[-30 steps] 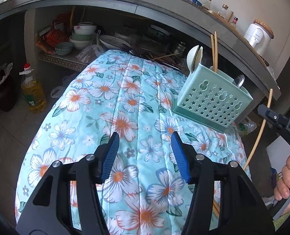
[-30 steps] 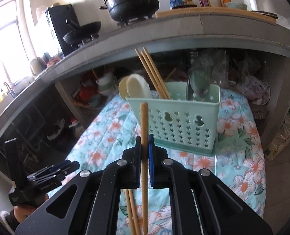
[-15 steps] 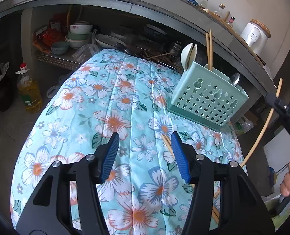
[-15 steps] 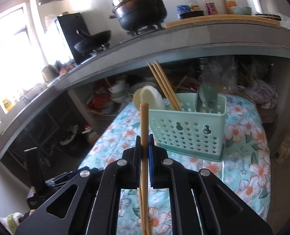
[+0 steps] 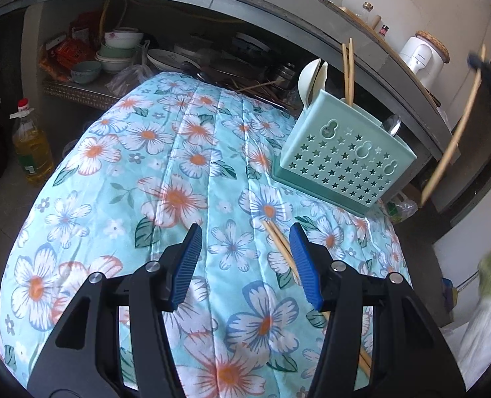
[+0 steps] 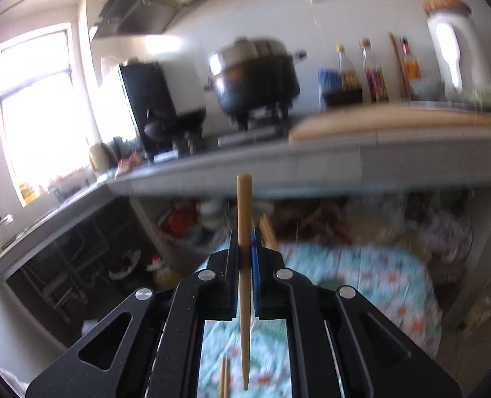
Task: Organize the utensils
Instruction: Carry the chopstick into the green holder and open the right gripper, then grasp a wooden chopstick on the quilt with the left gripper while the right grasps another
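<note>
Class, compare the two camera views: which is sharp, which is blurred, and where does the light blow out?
Left wrist view: mostly sharp, the green utensil basket and floral cloth crisp, only the lifted chopstick at the right edge smeared. Right wrist view: motion-blurred throughout, though the held chopstick stays sharp; the window is overexposed white.
</note>
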`<state>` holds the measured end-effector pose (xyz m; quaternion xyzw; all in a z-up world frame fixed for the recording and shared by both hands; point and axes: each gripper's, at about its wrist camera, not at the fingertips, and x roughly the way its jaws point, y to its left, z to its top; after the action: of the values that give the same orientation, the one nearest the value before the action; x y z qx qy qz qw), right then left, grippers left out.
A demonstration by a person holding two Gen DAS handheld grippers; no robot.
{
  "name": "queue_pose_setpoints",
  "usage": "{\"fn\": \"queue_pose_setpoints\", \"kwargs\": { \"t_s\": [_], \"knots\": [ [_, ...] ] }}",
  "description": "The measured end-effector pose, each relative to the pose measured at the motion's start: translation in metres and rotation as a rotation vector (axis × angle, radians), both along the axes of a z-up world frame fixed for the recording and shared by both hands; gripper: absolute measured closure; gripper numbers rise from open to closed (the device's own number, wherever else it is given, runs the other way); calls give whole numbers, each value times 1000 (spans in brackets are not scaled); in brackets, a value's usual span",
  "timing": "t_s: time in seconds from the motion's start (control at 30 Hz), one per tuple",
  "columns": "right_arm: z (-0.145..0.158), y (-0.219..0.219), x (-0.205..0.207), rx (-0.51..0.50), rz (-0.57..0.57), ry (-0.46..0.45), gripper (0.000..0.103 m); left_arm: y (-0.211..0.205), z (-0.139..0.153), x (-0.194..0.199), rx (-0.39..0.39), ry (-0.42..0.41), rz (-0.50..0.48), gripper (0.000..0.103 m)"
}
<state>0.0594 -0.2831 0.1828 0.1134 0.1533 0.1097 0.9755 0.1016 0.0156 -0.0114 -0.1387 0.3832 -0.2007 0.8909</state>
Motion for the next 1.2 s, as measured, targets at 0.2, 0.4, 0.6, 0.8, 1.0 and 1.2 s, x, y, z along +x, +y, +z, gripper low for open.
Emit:
{"fn": "queue_pose_setpoints", "kwargs": {
  "t_s": [0.2,0.4,0.6,0.8,1.0,1.2],
  "knots": [
    [25,-4,26,-63,-82,-69,96,9,-9,5,-24,21,-4,51],
    [21,-6,53,-58,-116,-118,96,16,-16,5,-22,33,-10,51],
    [-12,2,84,-148,-164,-80,96,16,-21,1,-20,39,-18,51],
    [-53,2,96,-177,-140,20,96,13,-25,-2,-19,48,-31,50],
    [-64,-1,85,-187,-123,71,75,10,-26,-2,-15,54,-39,50],
    [-46,-13,59,-162,-152,8,46,9,-26,-1,-10,56,-38,49]
  ]
}}
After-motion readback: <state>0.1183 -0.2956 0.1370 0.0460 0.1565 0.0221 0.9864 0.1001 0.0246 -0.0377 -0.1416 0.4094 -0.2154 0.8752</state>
